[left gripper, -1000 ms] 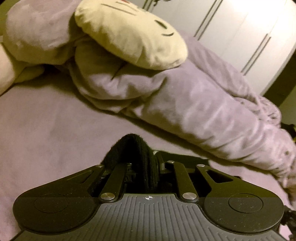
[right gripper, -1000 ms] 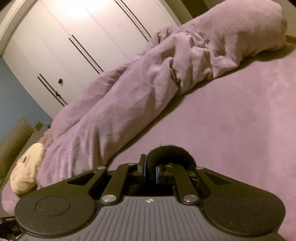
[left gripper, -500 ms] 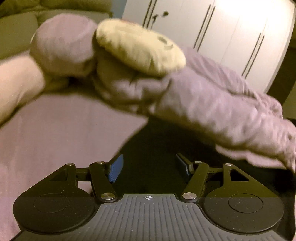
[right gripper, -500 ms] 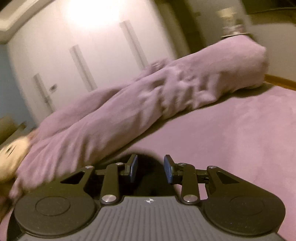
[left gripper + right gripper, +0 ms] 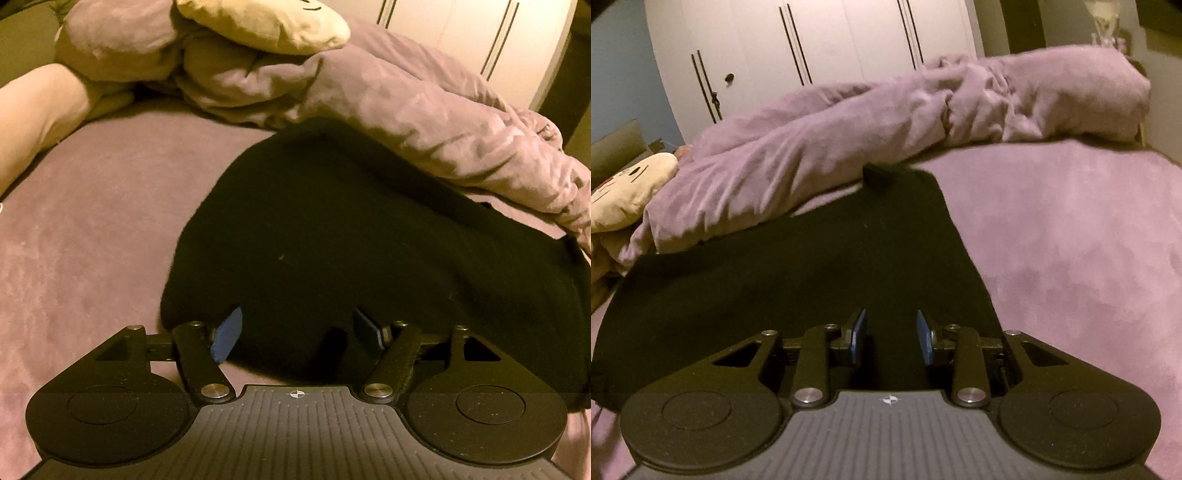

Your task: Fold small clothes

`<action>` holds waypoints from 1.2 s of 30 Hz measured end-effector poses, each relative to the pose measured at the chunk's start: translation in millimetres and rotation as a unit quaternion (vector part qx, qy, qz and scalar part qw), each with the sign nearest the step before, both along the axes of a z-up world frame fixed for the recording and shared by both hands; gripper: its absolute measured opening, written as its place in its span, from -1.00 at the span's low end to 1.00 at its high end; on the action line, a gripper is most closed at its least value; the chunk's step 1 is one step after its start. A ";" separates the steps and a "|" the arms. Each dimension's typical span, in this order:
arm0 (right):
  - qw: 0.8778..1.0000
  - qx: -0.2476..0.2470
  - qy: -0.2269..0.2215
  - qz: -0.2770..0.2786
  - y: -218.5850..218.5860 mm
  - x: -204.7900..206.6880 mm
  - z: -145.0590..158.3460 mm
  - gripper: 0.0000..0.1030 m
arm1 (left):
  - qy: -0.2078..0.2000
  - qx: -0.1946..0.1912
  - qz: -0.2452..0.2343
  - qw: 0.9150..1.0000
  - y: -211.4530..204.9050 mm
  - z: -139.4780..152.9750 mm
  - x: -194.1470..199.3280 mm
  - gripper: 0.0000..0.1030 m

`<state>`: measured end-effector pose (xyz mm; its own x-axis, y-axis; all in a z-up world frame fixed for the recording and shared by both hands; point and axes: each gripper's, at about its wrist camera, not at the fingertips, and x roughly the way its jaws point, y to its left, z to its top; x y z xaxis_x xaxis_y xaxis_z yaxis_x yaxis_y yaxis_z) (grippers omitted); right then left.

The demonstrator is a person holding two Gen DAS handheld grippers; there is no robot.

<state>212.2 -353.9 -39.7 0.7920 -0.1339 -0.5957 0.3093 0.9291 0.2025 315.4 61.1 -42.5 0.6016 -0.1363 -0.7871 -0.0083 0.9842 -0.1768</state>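
Observation:
A black garment [image 5: 354, 243] lies flat on the purple bed sheet [image 5: 92, 229]. It also shows in the right wrist view [image 5: 798, 273], stretching left and away. My left gripper [image 5: 297, 332] is open and empty just above the garment's near edge, its blue pads [image 5: 227, 336] spread wide. My right gripper [image 5: 891, 336] is open and empty over the garment's near right part, blue pads [image 5: 858, 334] apart.
A rolled purple duvet [image 5: 886, 118] lies along the far side of the bed, also in the left wrist view [image 5: 424, 107]. A cream plush cushion [image 5: 266, 22] rests on it, seen at the left in the right wrist view [image 5: 624, 192]. White wardrobe doors [image 5: 820, 40] stand behind.
Both grippers were shut on the black garment a second ago. They opened, let it go and pulled back, and the garment now lies spread on the bed.

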 end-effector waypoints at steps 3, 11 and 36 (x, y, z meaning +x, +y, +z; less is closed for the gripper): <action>1.000 -0.008 0.008 -0.003 0.6 1.4 -2.6 -0.44 | 0.007 0.007 -0.002 1.000 -4.3 -0.9 -1.2 0.42; 0.999 -0.024 0.036 -0.020 -22.0 -2.2 -24.3 -0.48 | 0.008 0.031 -0.012 0.999 -10.9 -1.9 -6.2 0.42; 0.987 -0.149 0.046 0.036 8.9 134.8 -30.6 -0.61 | -0.061 0.052 -0.022 0.997 -41.0 -18.0 57.4 0.61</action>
<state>347.1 -345.0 -70.3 0.7499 -0.2601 -0.6082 0.2449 0.9633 -0.1100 372.8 20.1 -60.5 0.6883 -0.0871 -0.7202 0.0513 0.9961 -0.0715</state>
